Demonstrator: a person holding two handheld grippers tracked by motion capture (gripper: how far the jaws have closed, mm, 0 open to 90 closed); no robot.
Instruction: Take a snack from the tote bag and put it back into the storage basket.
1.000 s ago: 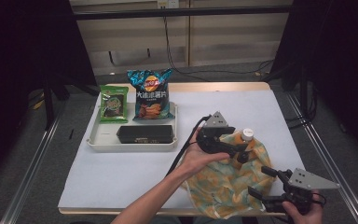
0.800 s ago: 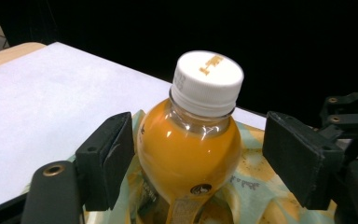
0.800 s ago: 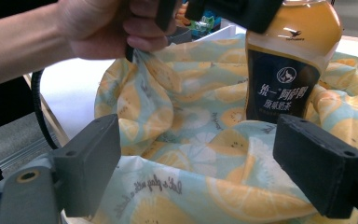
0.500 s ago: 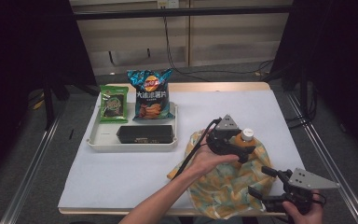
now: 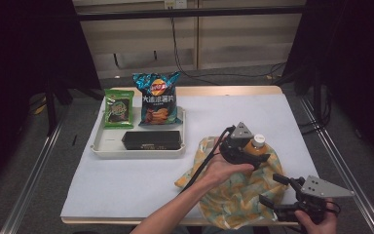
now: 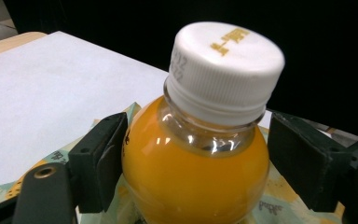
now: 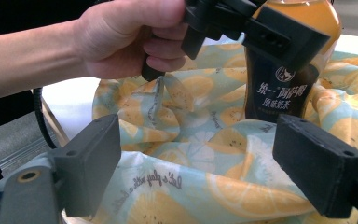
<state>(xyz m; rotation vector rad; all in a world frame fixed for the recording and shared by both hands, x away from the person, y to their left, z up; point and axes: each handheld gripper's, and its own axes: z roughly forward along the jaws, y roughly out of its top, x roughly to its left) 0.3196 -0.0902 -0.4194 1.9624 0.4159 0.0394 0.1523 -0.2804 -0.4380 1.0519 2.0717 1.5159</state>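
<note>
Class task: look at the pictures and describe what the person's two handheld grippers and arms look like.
Both grippers, left gripper and right gripper, are black with two blocky, flat-faced jaws and a grey three-cornered plate on top. A black cable trails from the left one. The forearm in the high view is bare, no sleeve showing.

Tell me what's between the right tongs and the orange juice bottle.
Only the lemon-print cloth bag, spread rumpled on the table, as the right gripper view shows. The open right tongs point across it at the white-capped orange juice bottle standing on it.
</note>
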